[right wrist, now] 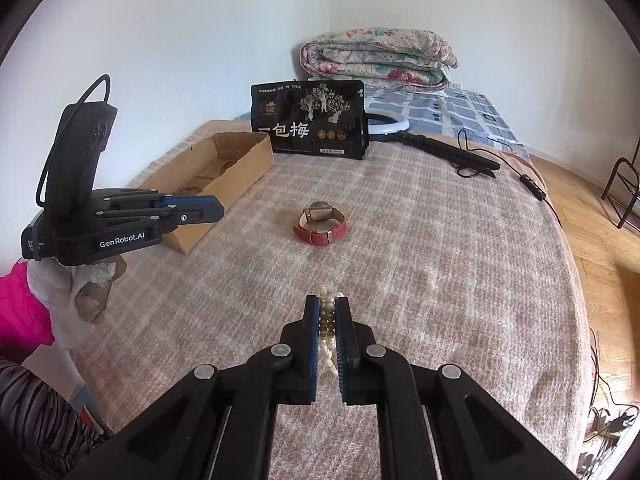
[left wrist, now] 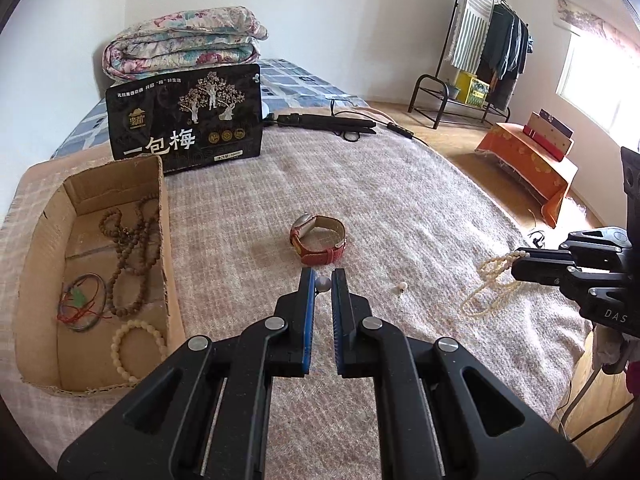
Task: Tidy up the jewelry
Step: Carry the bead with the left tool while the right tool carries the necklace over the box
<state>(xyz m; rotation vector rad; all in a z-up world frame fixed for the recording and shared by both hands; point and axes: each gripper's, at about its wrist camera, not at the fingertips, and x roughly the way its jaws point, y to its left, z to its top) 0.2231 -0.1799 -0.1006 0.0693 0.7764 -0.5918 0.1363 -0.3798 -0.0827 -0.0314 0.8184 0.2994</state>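
Clamped between my right gripper's (right wrist: pixel 328 304) jaws, the pearl necklace (right wrist: pixel 329 322) must rise clear before swinging to the cardboard box (right wrist: pixel 240 160) at ten o'clock, while my left gripper (left wrist: pixel 322 280) pinches a pearl earring (left wrist: pixel 322 284).

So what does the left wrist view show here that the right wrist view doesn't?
Only the left wrist view: the bracelets lying inside the cardboard box, a small pearl at the left claw tips, a loose earring, and the clothes rack. Only the right wrist view: the bead strand clamped along the right claw. Both: the red watch and black bag.
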